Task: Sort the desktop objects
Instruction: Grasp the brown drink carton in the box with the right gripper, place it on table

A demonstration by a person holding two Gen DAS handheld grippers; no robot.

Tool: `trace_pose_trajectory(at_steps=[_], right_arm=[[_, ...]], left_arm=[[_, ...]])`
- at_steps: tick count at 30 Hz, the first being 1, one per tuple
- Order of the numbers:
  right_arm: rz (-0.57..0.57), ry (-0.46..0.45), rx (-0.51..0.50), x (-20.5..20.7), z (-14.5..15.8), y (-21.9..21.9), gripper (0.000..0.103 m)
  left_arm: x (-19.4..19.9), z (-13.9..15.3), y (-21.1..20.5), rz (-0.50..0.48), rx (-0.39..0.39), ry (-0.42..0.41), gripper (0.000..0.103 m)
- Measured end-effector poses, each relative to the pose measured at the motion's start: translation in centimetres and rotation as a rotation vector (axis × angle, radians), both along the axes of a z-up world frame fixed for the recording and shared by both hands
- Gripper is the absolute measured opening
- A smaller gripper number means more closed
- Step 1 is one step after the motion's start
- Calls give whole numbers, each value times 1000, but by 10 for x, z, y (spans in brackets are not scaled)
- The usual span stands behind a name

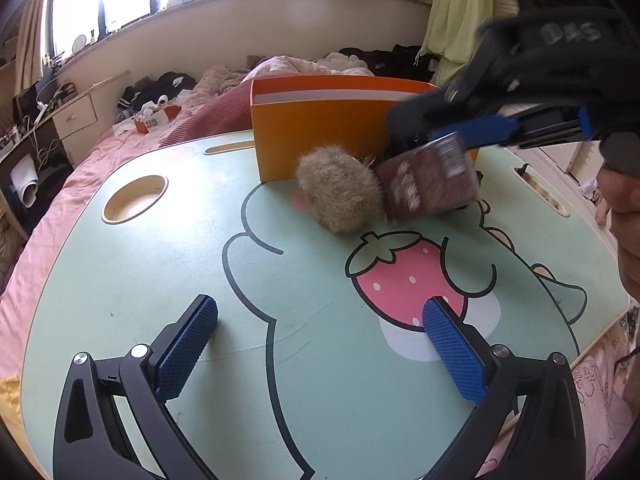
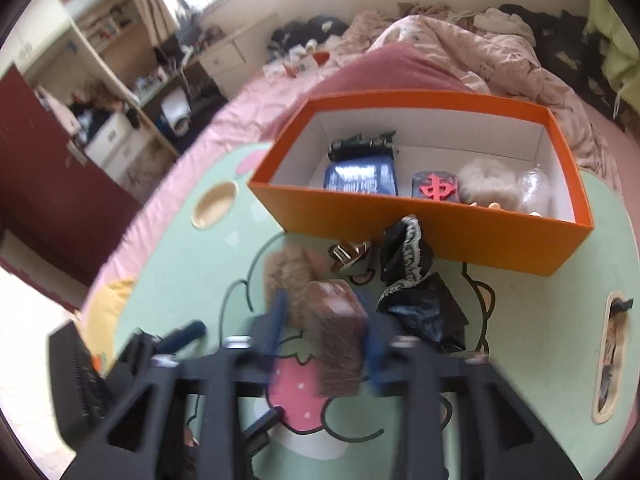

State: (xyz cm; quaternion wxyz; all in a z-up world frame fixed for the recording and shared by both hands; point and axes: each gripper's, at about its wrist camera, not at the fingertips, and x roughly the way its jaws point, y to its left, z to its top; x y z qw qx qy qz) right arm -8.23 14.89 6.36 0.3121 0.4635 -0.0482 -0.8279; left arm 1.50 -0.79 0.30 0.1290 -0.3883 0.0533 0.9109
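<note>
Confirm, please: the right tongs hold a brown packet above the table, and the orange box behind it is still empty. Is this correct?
Not quite. The orange box is not empty: the right wrist view shows a blue packet, a red-marked tile and fluffy items inside. The rest stands: the right tongs hold the brown packet above the table.

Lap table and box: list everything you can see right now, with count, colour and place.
Lap table: 1, mint green with strawberry print, on the bed.
Box: 1, orange, open, at the table's far side.
Items inside the box: toy car, dark green; blue packet; red-character tile; beige fluffy ball; clear bag.
Furry pompom: 1, tan, before the box.
Metal clasp: 1, gold.
Lace cloth: 1, black.
Plastic bag: 1, black.
Brown packet: 1, in right gripper.
Left gripper: open, empty.
Right gripper: holding the packet.
</note>
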Motion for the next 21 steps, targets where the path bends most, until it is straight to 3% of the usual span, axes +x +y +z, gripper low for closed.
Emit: trace_pose_trajectory(at_steps=[5, 14, 16, 18, 21], right_arm=[[-135, 187, 74, 41, 7, 39, 67], [-224, 203, 283, 84, -49, 50, 71], [-240, 204, 316, 83, -61, 47, 79], [-246, 229, 300, 87, -68, 48, 103], [-241, 238, 291, 86, -70, 49, 103]], left_arm=[[0, 0, 0, -3, 0, 0, 102], [0, 0, -1, -10, 0, 0, 102], [-1, 0, -1, -11, 0, 0, 102], [-1, 0, -1, -13, -1, -1, 102], [-1, 0, -1, -14, -1, 0, 102]])
